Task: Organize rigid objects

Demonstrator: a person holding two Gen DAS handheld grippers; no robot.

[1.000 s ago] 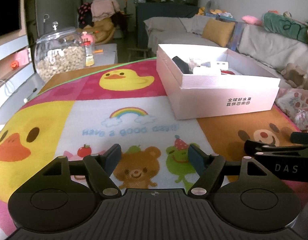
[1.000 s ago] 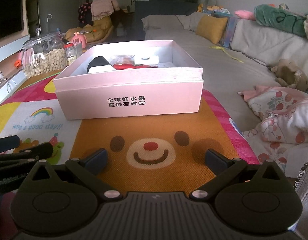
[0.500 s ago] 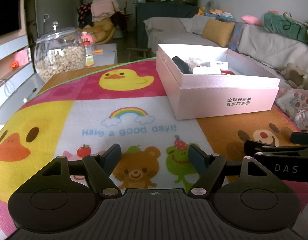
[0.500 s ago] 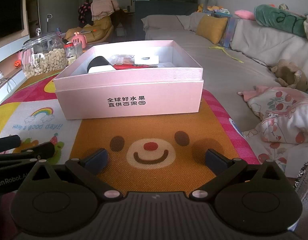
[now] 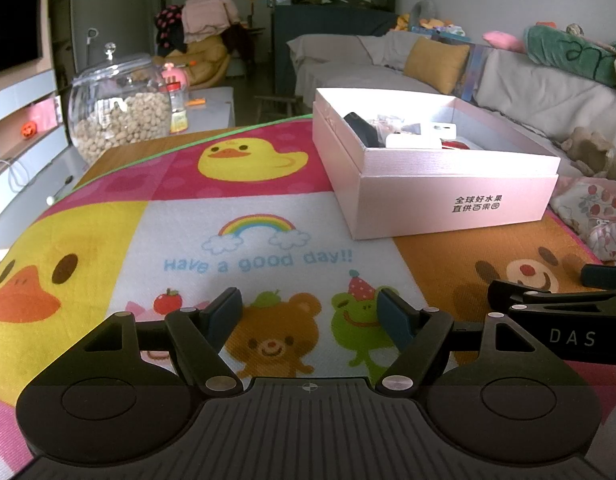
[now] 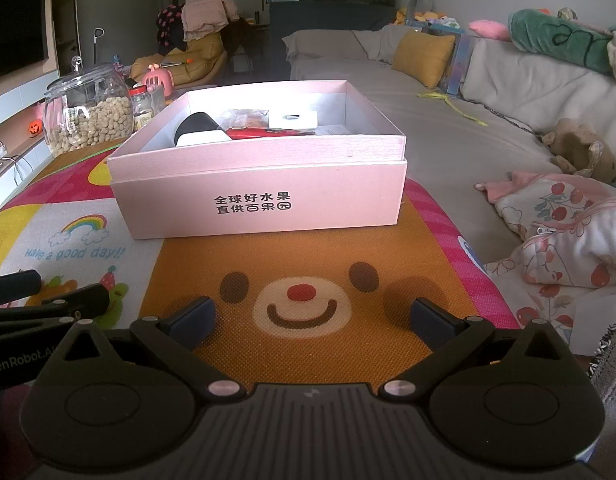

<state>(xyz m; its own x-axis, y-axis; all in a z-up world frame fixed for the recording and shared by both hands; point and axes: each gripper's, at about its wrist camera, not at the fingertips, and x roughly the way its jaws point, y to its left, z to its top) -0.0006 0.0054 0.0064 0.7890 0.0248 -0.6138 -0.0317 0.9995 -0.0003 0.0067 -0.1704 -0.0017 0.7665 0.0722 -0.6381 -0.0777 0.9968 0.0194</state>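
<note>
A pink cardboard box (image 6: 264, 200) with black Chinese print stands on a cartoon play mat (image 6: 308, 264); it also shows in the left wrist view (image 5: 447, 200). Inside lie a black-and-white object (image 6: 198, 130), a red flat item (image 6: 264, 133), a white block (image 6: 294, 119) and a clear packet (image 6: 244, 117). My left gripper (image 5: 309, 314) is open and empty, low over the mat's bear and frog pictures. My right gripper (image 6: 309, 320) is open and empty over the orange bear face, in front of the box.
A glass jar of nuts (image 5: 118, 116) stands at the mat's far left, with small bottles (image 6: 142, 106) beside it. A grey sofa with a yellow cushion (image 6: 421, 52) runs along the right. Patterned fabric (image 6: 567, 236) lies at the mat's right edge.
</note>
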